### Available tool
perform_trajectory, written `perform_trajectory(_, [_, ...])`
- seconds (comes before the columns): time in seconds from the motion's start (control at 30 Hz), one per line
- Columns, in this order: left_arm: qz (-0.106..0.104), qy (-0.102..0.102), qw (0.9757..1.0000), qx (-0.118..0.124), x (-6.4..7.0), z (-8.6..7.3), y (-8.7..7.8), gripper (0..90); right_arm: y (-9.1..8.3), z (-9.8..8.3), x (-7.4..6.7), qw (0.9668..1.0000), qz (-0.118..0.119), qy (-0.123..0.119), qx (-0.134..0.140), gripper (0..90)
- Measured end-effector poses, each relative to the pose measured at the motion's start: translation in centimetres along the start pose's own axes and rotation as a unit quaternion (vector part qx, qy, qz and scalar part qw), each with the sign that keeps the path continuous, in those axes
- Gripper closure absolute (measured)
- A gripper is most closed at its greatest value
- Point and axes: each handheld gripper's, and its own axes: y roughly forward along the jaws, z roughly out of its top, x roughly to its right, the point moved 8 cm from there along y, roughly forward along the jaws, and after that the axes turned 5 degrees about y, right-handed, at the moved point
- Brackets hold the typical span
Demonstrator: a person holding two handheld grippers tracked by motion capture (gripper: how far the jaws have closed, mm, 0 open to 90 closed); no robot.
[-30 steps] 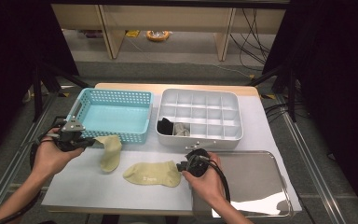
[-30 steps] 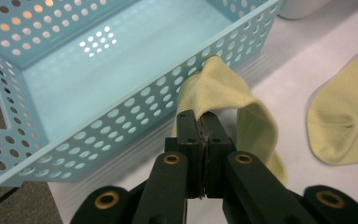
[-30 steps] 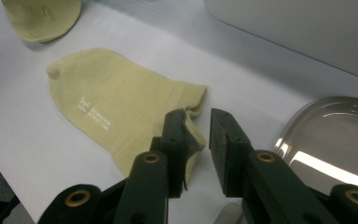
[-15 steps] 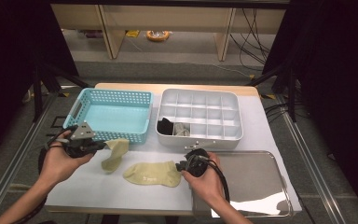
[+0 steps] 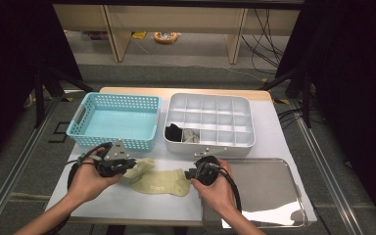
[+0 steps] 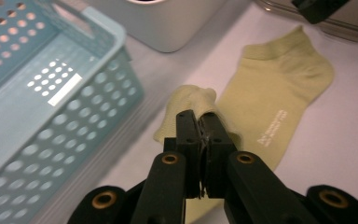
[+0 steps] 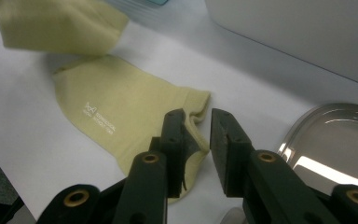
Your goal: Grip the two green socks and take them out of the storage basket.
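Observation:
Two yellow-green socks are on the white table. One sock (image 5: pixel 165 183) (image 6: pixel 275 93) (image 7: pixel 121 102) lies flat near the front edge. My left gripper (image 5: pixel 127 168) (image 6: pixel 199 116) is shut on the second sock (image 5: pixel 143 168) (image 6: pixel 186 100) (image 7: pixel 51 23), which hangs bunched from the jaws just left of the flat one and overlaps its end. At the cuff of the flat sock is my right gripper (image 5: pixel 192 174) (image 7: pixel 197 116). Its jaws stand apart, one lying over the cuff's corner, with a gap between the pads.
A light blue basket (image 5: pixel 81 129) stands at the back left, just behind my left hand. Beside it is a white compartment box (image 5: pixel 245 142) with rolled dark and pale socks (image 5: pixel 181 133) in a front cell. A shiny metal tray (image 5: pixel 274 186) lies under my right forearm.
My left hand has carried its sock rightward and toward the front, from beside the basket to the end of the flat sock. The right hand and the flat sock stayed put.

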Motion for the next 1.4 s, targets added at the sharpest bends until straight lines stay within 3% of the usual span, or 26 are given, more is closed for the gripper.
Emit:
perform_trajectory(0.13, [-0.013,0.007,0.9999,0.002,1.4,0.3,1.0,85.0,0.0,0.0,0.0,1.0,0.001,0.001,0.0,75.0])
perform_trajectory(0.5, [-0.023,0.032,0.9992,0.009,2.9,1.4,2.5,81.9,0.0,0.1,-0.2,1.0,0.003,0.0,0.002,74.4])
perform_trajectory(0.73, [-0.041,0.054,0.9977,0.006,4.4,1.9,3.4,79.6,-0.2,0.2,-0.4,1.0,0.005,0.002,0.004,73.7])
perform_trajectory(0.87, [-0.053,0.057,0.997,0.006,5.2,2.1,4.0,78.7,-0.3,0.3,-0.4,1.0,0.005,-0.001,0.008,73.3])
perform_trajectory(0.9, [-0.053,0.06,0.9967,0.005,5.3,2.2,4.1,78.5,-0.4,0.2,-0.2,1.0,-0.001,-0.003,-0.005,73.2])
perform_trajectory(1.23, [-0.063,0.086,0.9942,0.007,6.4,3.0,4.7,73.8,-0.4,0.3,-0.5,0.9999,0.007,0.001,0.008,72.6])
perform_trajectory(1.27, [-0.064,0.082,0.9945,0.009,6.4,3.0,4.6,72.5,-0.4,0.2,-0.4,1.0,0.002,0.0,-0.004,72.5])
perform_trajectory(1.3, [-0.061,0.087,0.9942,0.01,6.3,3.1,4.6,71.4,-0.4,0.2,-0.4,1.0,0.003,0.0,0.0,72.5])
perform_trajectory(1.4, [-0.062,0.077,0.995,0.014,6.2,3.2,4.2,67.9,-0.4,0.3,-0.8,0.9999,0.01,0.003,0.004,72.3])
